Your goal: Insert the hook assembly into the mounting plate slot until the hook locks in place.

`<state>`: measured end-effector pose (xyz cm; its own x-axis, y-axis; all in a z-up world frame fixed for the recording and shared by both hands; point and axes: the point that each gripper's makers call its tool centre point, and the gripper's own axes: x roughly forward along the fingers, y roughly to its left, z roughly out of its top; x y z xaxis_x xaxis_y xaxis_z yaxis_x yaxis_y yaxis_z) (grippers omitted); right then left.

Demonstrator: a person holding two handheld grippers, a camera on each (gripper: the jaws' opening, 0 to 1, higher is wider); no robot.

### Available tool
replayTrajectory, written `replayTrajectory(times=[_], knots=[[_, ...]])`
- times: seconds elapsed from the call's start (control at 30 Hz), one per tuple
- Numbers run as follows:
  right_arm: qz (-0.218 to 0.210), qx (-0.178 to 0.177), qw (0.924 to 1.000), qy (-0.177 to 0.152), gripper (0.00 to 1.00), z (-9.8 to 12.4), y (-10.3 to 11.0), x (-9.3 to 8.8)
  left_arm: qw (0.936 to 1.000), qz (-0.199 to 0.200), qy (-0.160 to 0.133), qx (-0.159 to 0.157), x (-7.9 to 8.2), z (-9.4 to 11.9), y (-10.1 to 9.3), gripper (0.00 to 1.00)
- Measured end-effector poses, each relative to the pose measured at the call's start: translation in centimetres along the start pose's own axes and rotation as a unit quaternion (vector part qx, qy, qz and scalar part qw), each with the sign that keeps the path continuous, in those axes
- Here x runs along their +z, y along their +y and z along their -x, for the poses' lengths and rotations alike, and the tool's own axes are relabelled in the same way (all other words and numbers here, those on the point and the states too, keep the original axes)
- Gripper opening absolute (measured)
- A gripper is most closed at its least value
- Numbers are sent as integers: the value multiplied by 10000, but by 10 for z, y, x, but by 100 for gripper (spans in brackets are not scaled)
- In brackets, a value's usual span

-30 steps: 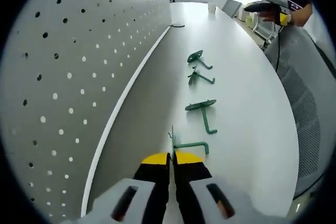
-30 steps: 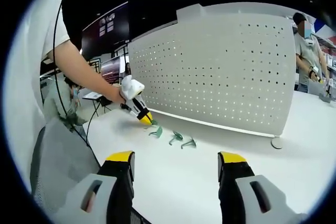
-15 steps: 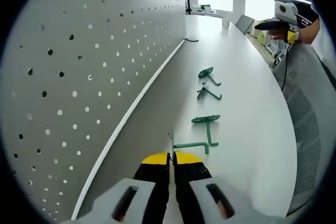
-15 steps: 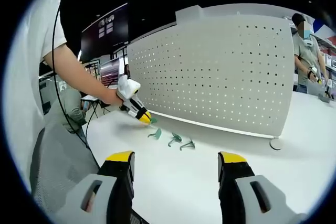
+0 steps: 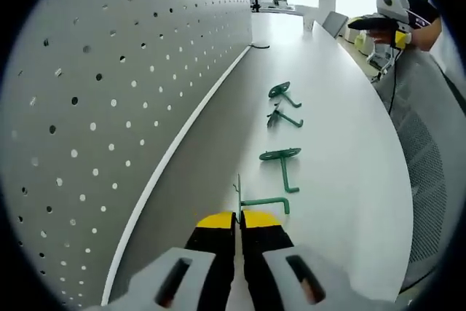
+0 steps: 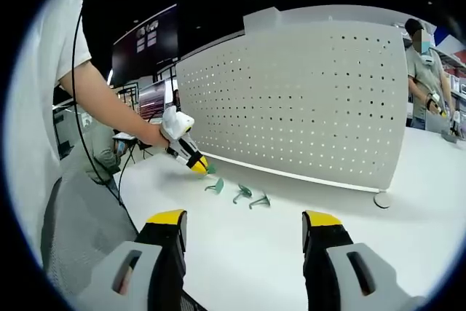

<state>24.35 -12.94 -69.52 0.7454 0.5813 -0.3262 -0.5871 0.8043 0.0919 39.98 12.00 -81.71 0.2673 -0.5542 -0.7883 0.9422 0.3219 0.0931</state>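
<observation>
The left gripper [image 5: 238, 218] is clamping a green hook [image 5: 256, 202] at its yellow tips, jaws pressed together with only a thin seam between them. The hook is sticking out just past the tips: a thin upright stem rising from the seam, and a bent arm running off toward the side away from the pegboard [image 5: 109, 85], ending in a short downturn. It is a slim green wire piece. In the right gripper view the left gripper [image 6: 198, 166] is angling down over the table [image 6: 306, 231] in front of the pegboard [image 6: 306, 100], with a speck of green at its tip; whether the hook is touching the table cannot be told.

The pegboard, a pale grey upright panel dotted with round holes, is standing beside the held hook along the table edge. Three more hooks [image 5: 282, 166] are lying in a row on the table beyond the held one, parallel to the pegboard base, each with a flat green plate and a bent arm.

The right gripper [image 6: 244, 227] is hovering well back from the pegboard, jaws spread wide, nothing between them.
</observation>
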Motion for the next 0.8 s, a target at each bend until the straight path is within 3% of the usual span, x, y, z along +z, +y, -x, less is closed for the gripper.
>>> replayTrajectory(times=[0.4,0.8], knots=[[0,13,10000,21,62,0,0,-1,9996,-164,199,-100,-7,-3,-5,1],[5,15,10000,23,62,-1,0,-2,9995,-175,218,-115,-7,-3,-5,1]])
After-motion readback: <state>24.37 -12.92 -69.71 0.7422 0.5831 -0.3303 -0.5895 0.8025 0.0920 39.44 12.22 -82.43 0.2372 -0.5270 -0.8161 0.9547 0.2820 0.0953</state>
